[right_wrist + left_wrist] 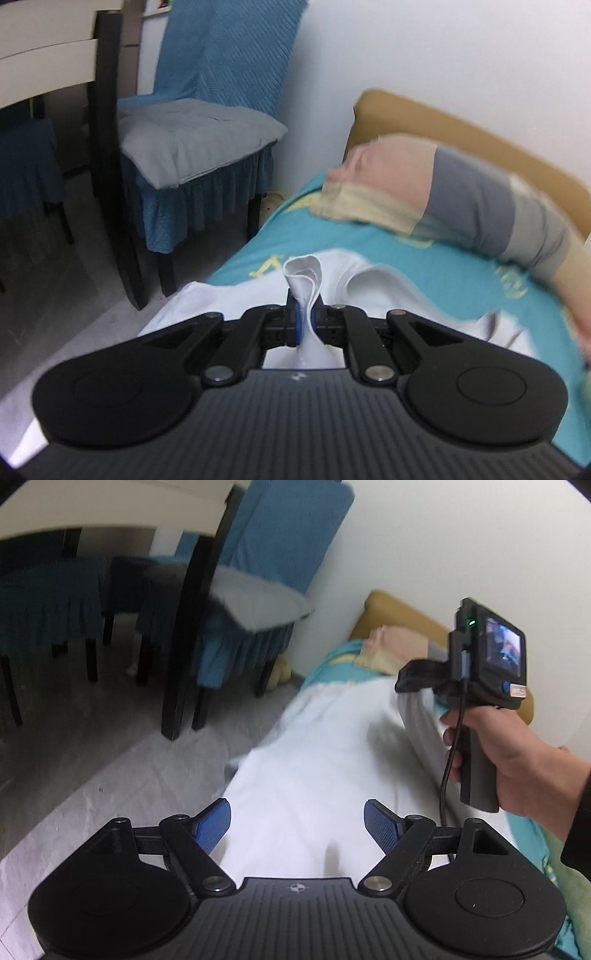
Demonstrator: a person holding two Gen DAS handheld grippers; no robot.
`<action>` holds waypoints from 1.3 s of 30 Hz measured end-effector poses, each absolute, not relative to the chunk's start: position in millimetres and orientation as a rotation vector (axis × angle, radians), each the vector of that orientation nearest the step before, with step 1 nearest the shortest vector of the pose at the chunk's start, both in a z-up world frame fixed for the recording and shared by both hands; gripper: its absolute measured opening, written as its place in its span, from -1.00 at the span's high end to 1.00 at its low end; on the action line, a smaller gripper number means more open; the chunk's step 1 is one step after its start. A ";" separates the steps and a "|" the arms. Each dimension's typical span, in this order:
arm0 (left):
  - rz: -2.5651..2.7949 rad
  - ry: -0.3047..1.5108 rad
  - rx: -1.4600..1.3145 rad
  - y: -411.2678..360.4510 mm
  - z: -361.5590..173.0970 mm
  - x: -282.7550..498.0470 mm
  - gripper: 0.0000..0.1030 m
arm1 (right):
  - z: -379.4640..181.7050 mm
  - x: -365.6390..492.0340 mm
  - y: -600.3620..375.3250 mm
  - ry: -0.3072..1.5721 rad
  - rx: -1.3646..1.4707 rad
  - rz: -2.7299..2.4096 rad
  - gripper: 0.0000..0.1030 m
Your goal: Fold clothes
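A white garment (317, 760) lies spread on a teal bed sheet (424, 266). My left gripper (297, 825) is open and empty, hovering just above the garment's near part. My right gripper (304, 321) is shut on a bunched fold of the white garment (304, 280) and holds it lifted off the bed. In the left wrist view the right gripper (413, 675) shows at the right, held by a hand, with white cloth hanging from it.
A pile of folded clothes in beige, pink and grey (443, 195) lies at the bed's far end against a tan headboard (461, 125). A blue-covered chair with a grey cushion (192, 140) and a dark table leg (188, 627) stand left of the bed.
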State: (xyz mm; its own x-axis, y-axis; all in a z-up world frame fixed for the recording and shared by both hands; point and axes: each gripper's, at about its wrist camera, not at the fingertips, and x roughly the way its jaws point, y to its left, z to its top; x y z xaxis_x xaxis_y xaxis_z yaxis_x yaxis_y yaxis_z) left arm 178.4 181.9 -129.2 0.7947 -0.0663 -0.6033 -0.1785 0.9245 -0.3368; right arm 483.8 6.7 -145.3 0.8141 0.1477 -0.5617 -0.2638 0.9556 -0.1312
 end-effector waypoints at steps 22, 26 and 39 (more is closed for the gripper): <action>-0.085 0.669 -0.143 88.7 -105.9 122.0 -0.58 | -51.3 138.8 -191.0 0.546 0.282 0.131 -0.65; -0.144 0.709 -0.116 63.1 -91.6 92.2 -0.58 | -40.6 83.1 -225.5 0.507 0.340 0.097 -0.65; -0.549 0.946 -0.046 -60.0 -101.1 -1.8 -0.53 | -49.3 33.9 -314.9 0.480 0.504 0.083 -0.65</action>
